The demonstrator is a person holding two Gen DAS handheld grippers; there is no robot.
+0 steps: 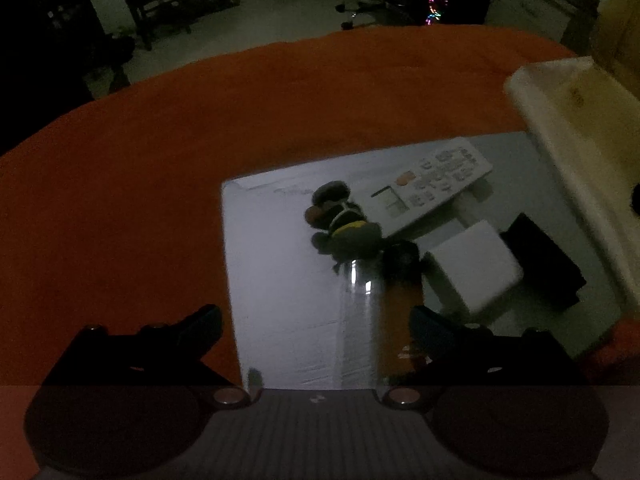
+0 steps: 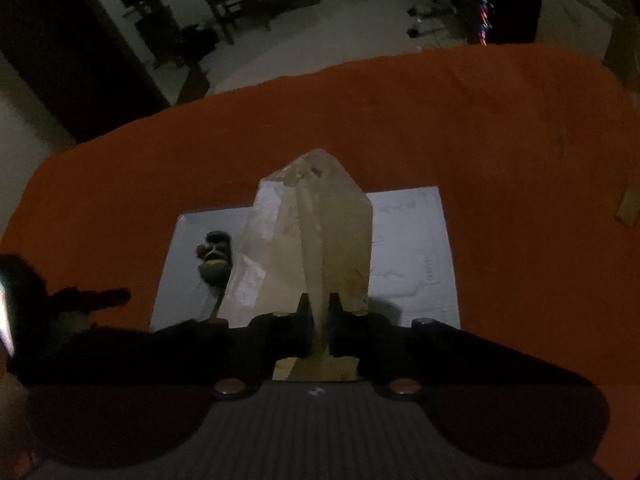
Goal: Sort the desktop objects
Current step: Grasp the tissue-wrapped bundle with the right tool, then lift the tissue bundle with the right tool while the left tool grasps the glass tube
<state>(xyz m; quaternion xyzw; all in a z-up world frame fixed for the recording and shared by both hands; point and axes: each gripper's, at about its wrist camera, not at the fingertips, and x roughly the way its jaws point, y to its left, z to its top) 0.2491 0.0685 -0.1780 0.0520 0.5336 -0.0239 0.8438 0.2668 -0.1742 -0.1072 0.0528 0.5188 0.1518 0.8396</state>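
A white sheet lies on the orange cloth. On it are a white remote control, a dark plush toy with a yellow band, a white box, a black box and a clear and orange tube. My left gripper is open above the sheet's near edge, with the tube between its fingers. My right gripper is shut on the rim of a pale translucent tray and holds it above the sheet. That tray shows at the right of the left wrist view.
The orange cloth covers the whole table. A thin wooden piece lies at its right edge. Beyond the table are a dim floor, chairs and a coloured light. The toy shows beside the held tray.
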